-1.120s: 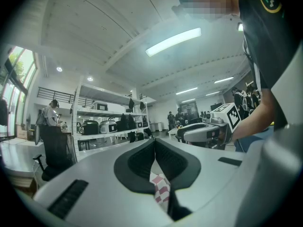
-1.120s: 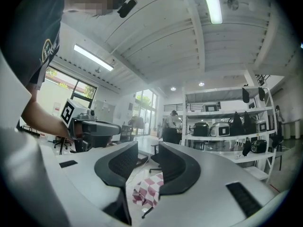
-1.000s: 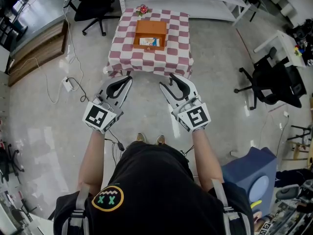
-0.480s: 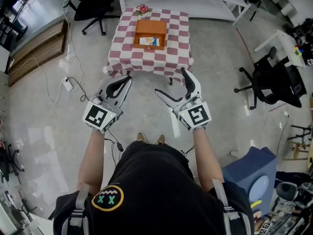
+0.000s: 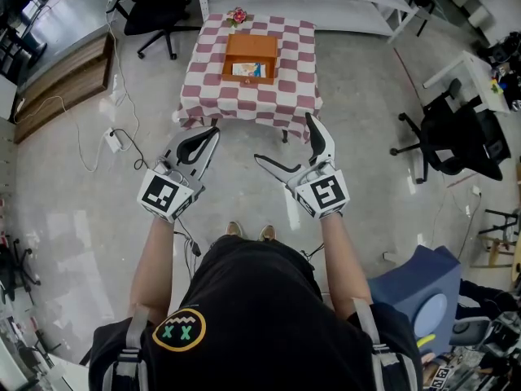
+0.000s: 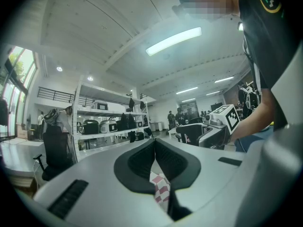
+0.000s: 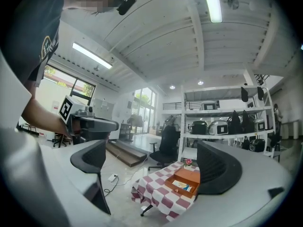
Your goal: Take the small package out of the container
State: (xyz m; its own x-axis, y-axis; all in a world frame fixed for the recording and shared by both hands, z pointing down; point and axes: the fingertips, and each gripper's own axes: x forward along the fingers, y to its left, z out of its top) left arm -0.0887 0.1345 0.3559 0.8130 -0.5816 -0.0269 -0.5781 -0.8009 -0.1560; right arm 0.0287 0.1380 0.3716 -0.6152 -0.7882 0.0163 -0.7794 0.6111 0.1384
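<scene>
Head view shows the small package (image 5: 247, 69) in the container (image 5: 252, 46) on the tabletop (image 5: 295, 63), top middle, well apart from our left gripper (image 5: 210, 133), jaws together and empty, and our right gripper (image 5: 283, 138), jaws just opening wide on nothing, so a rushed reach could shove the container.

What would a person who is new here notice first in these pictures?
A red-and-white checked table stands ahead on the floor, with an open orange box on top. Nearer, the right gripper has just been opening its jaws wide, nothing between them; the left gripper is shut.
</scene>
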